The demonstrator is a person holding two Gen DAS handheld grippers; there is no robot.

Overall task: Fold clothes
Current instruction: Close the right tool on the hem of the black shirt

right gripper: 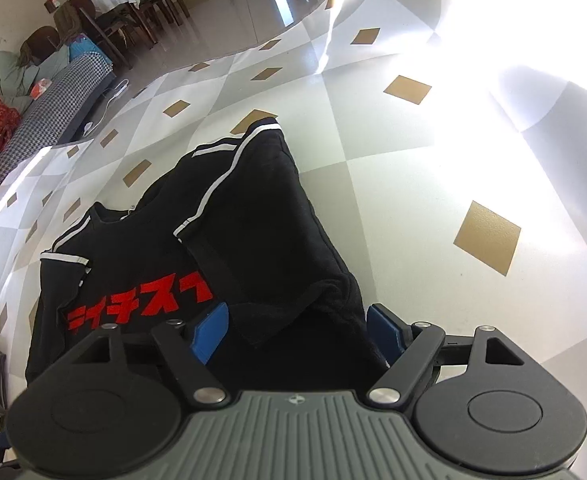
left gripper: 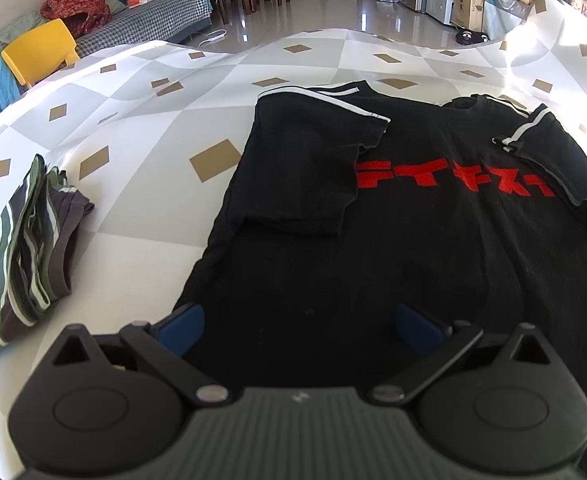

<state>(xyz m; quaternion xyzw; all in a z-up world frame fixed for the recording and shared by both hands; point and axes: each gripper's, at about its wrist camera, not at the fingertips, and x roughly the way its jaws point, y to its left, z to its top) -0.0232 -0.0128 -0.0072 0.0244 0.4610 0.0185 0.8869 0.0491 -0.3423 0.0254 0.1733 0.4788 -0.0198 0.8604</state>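
With one sleeve folded in ahead of my wide, empty left gripper, I'm mid-fold on the shirt. My right gripper straddles the other side's cloth, part open; whether it pinches, I cannot tell. Next I judge that side must fold across.

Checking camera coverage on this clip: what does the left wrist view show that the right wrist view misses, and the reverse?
Only the left wrist view shows the black T-shirt's left sleeve folded in over the chest, most of the folded striped garment beside it, and the open left tongs over the shirt's lower part.

Only the right wrist view shows the right tongs straddling the bunched right side of the shirt, with bare checkered cloth beyond.

Both show the red lettering and white shoulder stripes.
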